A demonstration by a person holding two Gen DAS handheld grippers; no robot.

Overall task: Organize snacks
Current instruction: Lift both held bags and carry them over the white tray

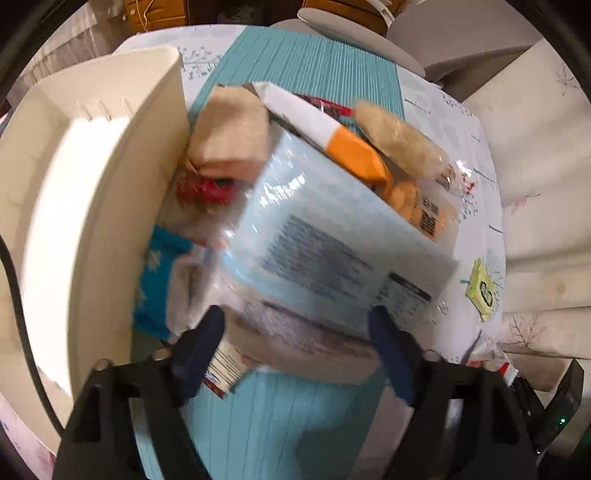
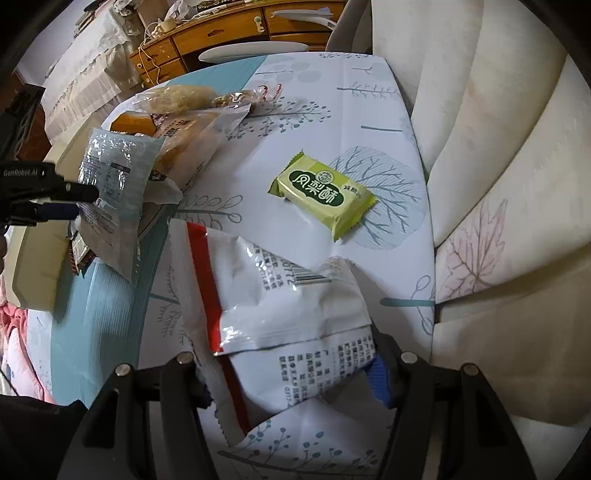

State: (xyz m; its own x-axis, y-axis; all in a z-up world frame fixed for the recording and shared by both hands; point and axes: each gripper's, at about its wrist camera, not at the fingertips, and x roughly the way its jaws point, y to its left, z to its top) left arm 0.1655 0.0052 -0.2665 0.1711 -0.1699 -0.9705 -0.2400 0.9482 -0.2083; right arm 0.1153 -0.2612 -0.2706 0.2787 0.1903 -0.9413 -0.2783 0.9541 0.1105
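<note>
My left gripper (image 1: 299, 350) is shut on a pale blue snack packet (image 1: 325, 236), held tilted above the table beside a cream plastic bin (image 1: 74, 229). The same packet (image 2: 110, 188) and left gripper (image 2: 79, 199) show at the left of the right wrist view. My right gripper (image 2: 291, 380) is shut on a white and red snack bag (image 2: 280, 306) that lies on the tablecloth. A green pineapple cake packet (image 2: 323, 194) lies flat beyond it and also shows in the left wrist view (image 1: 484, 290). A pile of snacks (image 1: 391, 162) sits behind the blue packet.
A teal placemat (image 1: 306, 62) runs down the table (image 2: 332, 92). A cream cushioned seat (image 2: 498, 166) borders the table on the right. A blue packet (image 1: 155, 280) and a red wrapper (image 1: 207, 190) lie against the bin. A wooden cabinet (image 2: 236, 29) stands at the back.
</note>
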